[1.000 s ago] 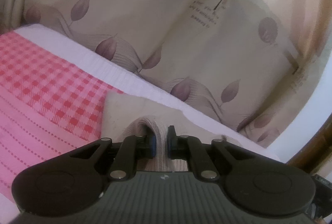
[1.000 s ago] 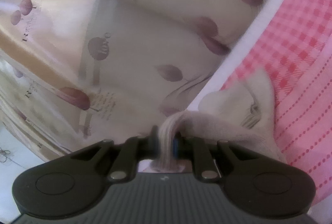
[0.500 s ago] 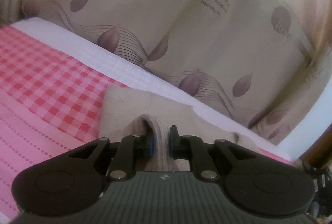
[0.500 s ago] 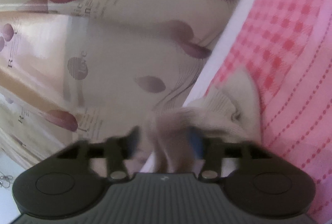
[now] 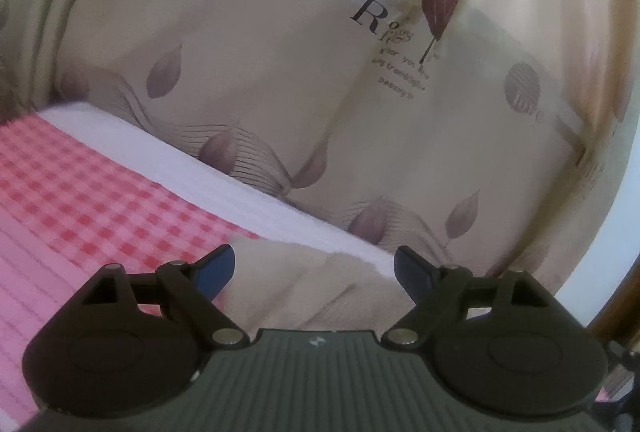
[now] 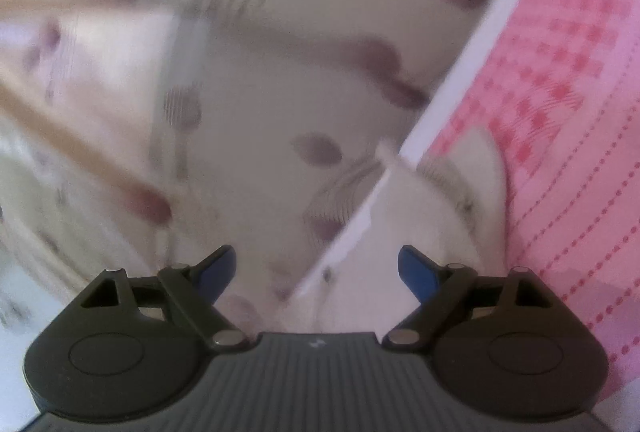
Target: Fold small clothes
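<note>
Left gripper (image 5: 314, 266) was levelled low over the surface, pointing toward the beige leaf-patterned curtain (image 5: 280, 79); its black fingers (image 5: 216, 268) with blue pads stood wide apart, clamping nothing. Right gripper (image 6: 316, 268) pointed the same way but was rolled, so the bed edge ran diagonally through its view; its fingers (image 6: 418, 272) were likewise spread wide and held nothing. The right wrist view was motion-blurred.

Legible print on the curtain, left wrist view: "love" under a striped round mark, twice; a large "R" followed by small lines of text, partly readable ("you", "passing"), the rest too small to tell.

The small beige knitted garment (image 5: 316, 292) lay on the pink-and-red checked bed cover (image 5: 92, 199), beside the cover's white border strip (image 5: 240, 191) that runs along the foot of the curtain. In the left wrist view the garment sat below and between the open fingers, touching neither pad as far as could be seen. In the right wrist view the garment (image 6: 448, 207) lay ahead of the right-hand finger, across the white border (image 6: 460, 71), with the checked cover (image 6: 560, 111) on its far right.
</note>
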